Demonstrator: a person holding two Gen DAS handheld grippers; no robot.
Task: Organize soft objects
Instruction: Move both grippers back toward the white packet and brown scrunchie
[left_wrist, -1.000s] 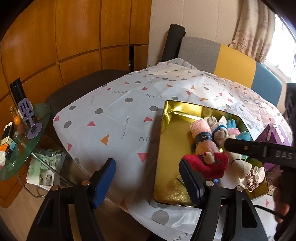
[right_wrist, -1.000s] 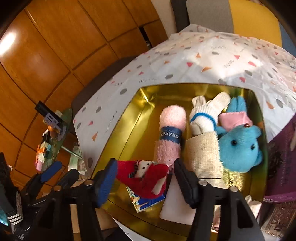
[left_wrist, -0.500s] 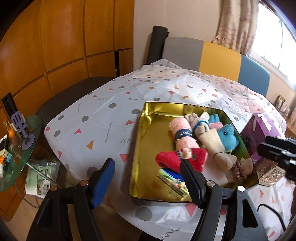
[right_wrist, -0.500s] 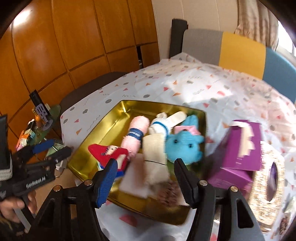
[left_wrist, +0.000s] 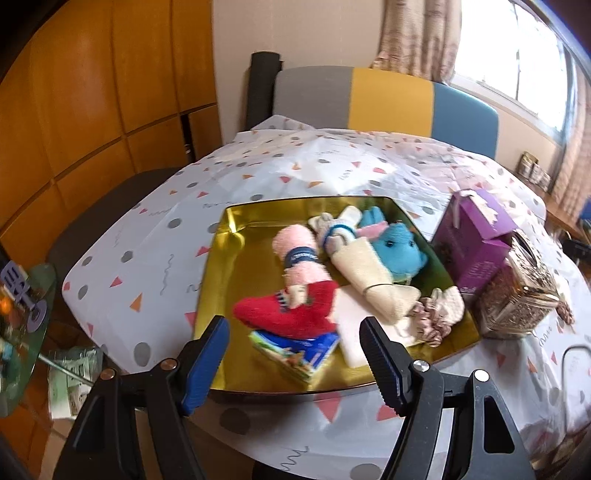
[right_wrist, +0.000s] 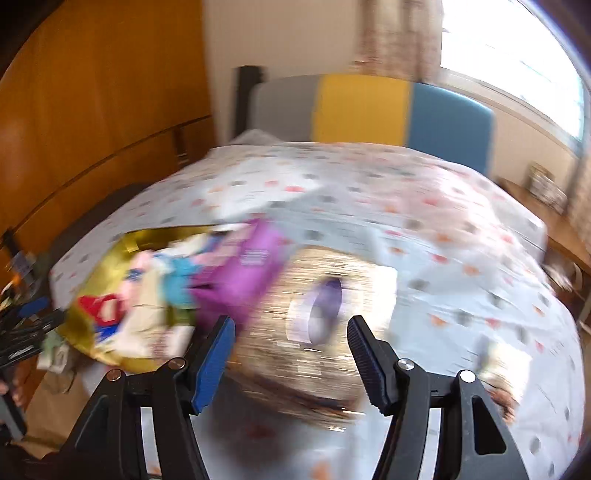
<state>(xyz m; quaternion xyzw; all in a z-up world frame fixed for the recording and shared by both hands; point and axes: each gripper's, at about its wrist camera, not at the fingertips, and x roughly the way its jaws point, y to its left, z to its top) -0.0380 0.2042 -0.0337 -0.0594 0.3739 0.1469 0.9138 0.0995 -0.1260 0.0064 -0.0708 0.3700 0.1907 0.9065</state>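
Gold tray holds red sock, blue plush — both tongs apart, empty.

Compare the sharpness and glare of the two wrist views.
Left wrist view: mostly sharp, the red sock slightly soft, window overexposed, bright reflections on the gold tray. Right wrist view: heavy motion blur smears the purple box and tablecloth; only the open right gripper stays crisp.
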